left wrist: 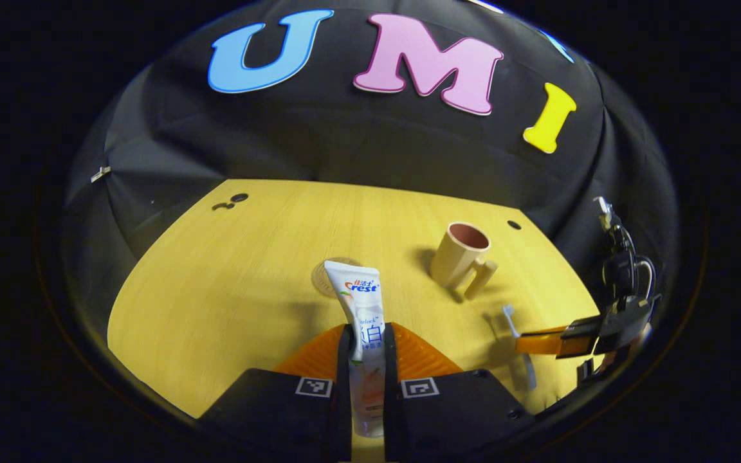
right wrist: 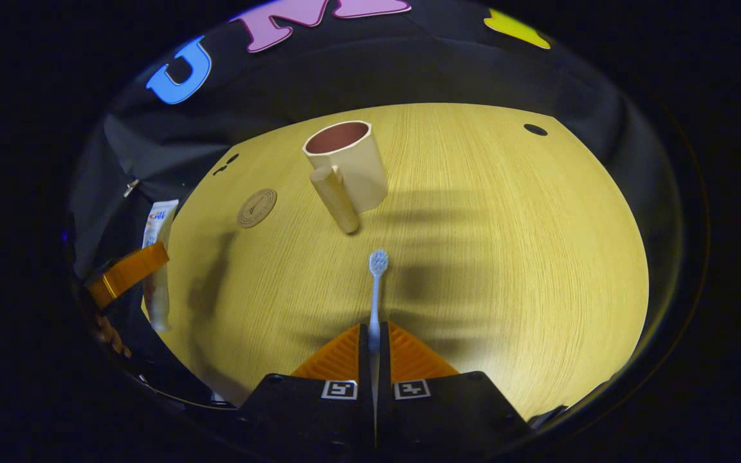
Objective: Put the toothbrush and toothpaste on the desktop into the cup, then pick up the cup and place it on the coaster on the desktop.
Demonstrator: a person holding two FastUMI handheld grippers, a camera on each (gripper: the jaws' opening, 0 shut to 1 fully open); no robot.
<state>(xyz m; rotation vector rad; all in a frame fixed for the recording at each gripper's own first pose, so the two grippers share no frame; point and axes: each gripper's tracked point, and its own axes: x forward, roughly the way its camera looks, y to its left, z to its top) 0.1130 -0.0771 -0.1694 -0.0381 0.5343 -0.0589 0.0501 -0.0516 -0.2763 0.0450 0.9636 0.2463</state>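
Observation:
My left gripper (left wrist: 367,337) is shut on a white toothpaste tube (left wrist: 359,299), which sticks up and forward above the yellow wooden desktop (left wrist: 229,289). Behind the tube lies a round tan coaster (left wrist: 323,278), partly hidden by it. A beige cup (left wrist: 459,256) with a handle stands upright to the right. In the right gripper view, my right gripper (right wrist: 374,337) is shut on the handle of a white toothbrush (right wrist: 376,289), bristle head pointing toward the cup (right wrist: 347,164). The coaster (right wrist: 256,208) lies left of the cup. The other gripper (right wrist: 127,273) holds the tube (right wrist: 157,257) at the far left.
Small dark holes mark the desktop at the back left (left wrist: 239,197) and back right (left wrist: 514,225). Black cloth walls close in the desktop behind and to both sides. Open wood stretches to the right of the cup (right wrist: 525,244).

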